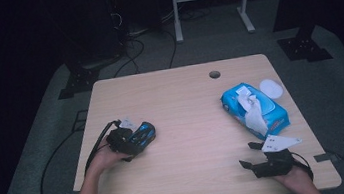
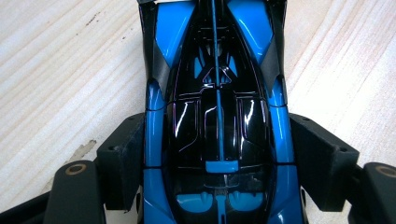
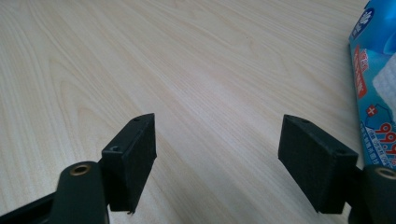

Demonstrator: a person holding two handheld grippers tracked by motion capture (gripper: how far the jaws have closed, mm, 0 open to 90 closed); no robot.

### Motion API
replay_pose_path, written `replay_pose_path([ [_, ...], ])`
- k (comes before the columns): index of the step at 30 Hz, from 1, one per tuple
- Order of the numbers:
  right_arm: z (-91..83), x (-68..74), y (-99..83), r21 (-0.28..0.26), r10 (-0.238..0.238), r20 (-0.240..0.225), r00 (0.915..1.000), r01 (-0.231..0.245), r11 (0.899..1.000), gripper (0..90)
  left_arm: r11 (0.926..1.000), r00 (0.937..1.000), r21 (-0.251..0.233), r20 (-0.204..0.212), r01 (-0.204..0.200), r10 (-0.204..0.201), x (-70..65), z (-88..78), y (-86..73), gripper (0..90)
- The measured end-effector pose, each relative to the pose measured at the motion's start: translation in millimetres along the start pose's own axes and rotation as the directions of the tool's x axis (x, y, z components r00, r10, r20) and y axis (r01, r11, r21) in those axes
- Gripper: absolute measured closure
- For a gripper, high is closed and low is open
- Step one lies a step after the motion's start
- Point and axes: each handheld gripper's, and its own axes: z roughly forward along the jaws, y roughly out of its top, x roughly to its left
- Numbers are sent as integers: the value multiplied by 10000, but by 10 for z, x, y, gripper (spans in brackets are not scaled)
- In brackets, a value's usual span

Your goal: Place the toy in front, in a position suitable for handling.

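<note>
A glossy blue and black toy car rests on the wooden table at its left side. My left gripper clasps it from behind, with a black pad pressed against each flank of the car. In the left gripper view the left gripper has its pads tight on the blue bodywork. My right gripper hovers near the table's front right, jaws wide apart. The right gripper has only bare wood between its pads.
A blue pack of wet wipes lies at the right, one white wipe pulled out of it; its edge shows beside the right gripper. A white round lid sits behind the pack. A cable hole marks the far edge.
</note>
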Motion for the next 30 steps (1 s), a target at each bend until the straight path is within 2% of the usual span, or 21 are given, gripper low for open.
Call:
replay_pose_path([
  [5, -4, -5, 2, -50, 5, 24, 10000, -5, 10000, 268, 9999, 10000, -105, -65, -44, 44, -8, -14, 4, 260],
  [7, -9, -7, 2, -68, 46, 44, 10000, -45, 10000, 268, 9992, 10000, -404, -35, 19, -20, -7, -59, 21, 264],
  [8, -9, -7, 2, -68, 46, 44, 10000, -45, 10000, 268, 9992, 10000, -404, -35, 19, -20, -7, -59, 21, 265],
  [9, -10, -10, 2, -82, 45, 41, 10000, -44, 10000, 268, 9979, 9999, -641, 26, 108, -107, 0, -95, 27, 265],
  [10, -10, -10, 2, -82, 45, 41, 10000, -44, 10000, 268, 9979, 9999, -641, 26, 108, -107, 0, -95, 27, 265],
  [11, -10, -10, 2, -87, 54, 41, 10000, -54, 9999, 268, 9982, 10000, -598, 11, 44, -43, -1, -104, 26, 265],
  [12, -11, -11, 3, -91, 66, 44, 10000, -65, 9999, 268, 9995, 10000, -303, 38, 65, -64, 0, -91, 23, 265],
  [13, -11, -12, 4, -91, 64, 43, 10000, -64, 9999, 268, 9995, 10000, -303, 38, 65, -64, 0, -91, 23, 265],
  [14, -10, -11, 4, -89, 65, 40, 10000, -65, 9999, 268, 10000, 10000, -82, 39, 56, -56, 0, -66, 15, 264],
  [16, -13, -7, 6, -90, 58, 47, 10000, -57, 9999, 268, 9996, 9996, -155, 145, 247, -244, 6, -48, 11, 264],
  [23, -15, -7, 6, -84, 59, 38, 10000, -59, 9999, 268, 9988, 9994, 336, -15, 347, -346, -5, 38, 75, 245],
  [28, -26, -8, 7, -142, 31, 48, 10000, -30, 9999, 268, 9978, 9985, 388, -35, 539, -539, -3, 49, 93, 246],
  [30, -25, -9, 9, -126, 23, 57, 10000, -22, 9999, 268, 9961, 9982, 642, -64, 605, -602, -6, 47, 125, 256],
])
